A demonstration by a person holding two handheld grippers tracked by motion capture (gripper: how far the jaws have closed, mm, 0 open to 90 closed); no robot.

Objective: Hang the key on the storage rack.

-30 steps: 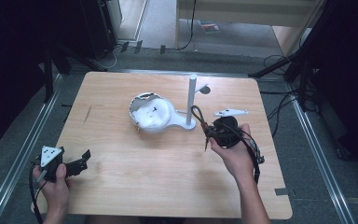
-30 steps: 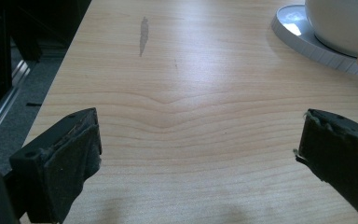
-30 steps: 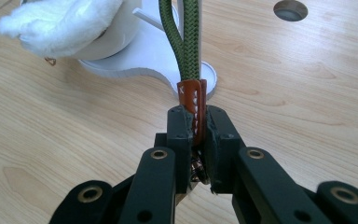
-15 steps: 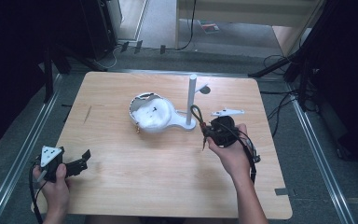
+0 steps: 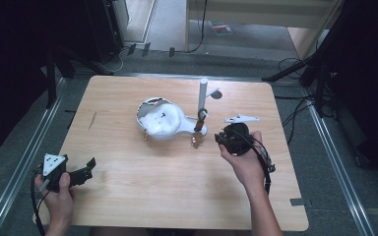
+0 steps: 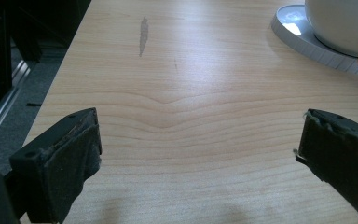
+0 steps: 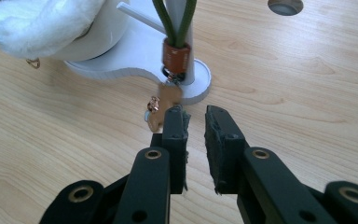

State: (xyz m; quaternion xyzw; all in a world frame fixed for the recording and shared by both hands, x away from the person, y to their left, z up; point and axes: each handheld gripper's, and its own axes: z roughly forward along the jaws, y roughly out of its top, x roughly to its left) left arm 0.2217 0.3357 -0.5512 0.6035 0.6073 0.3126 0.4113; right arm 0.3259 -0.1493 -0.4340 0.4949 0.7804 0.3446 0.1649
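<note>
Your left gripper (image 5: 81,173) sits at the desk's (image 5: 128,196) near-left corner with its jaws spread wide and nothing between them, well apart from everything else. Toward the middle of the desk stands the white stand (image 5: 165,129), its bowl stuffed with white cloth (image 7: 37,23) and its upright post (image 5: 203,96) on the right end of the base. A green cord (image 7: 175,18) hangs down the post through a brown bead (image 7: 176,56), ending in a small tan charm (image 7: 161,109) that lies on the desk at the base's near edge. Your right gripper (image 7: 195,126) is much the nearer. Its jaws are nearly closed with a narrow gap, gripping nothing. The charm lies just ahead and slightly left of the left jaw tip, its length running toward you.
</note>
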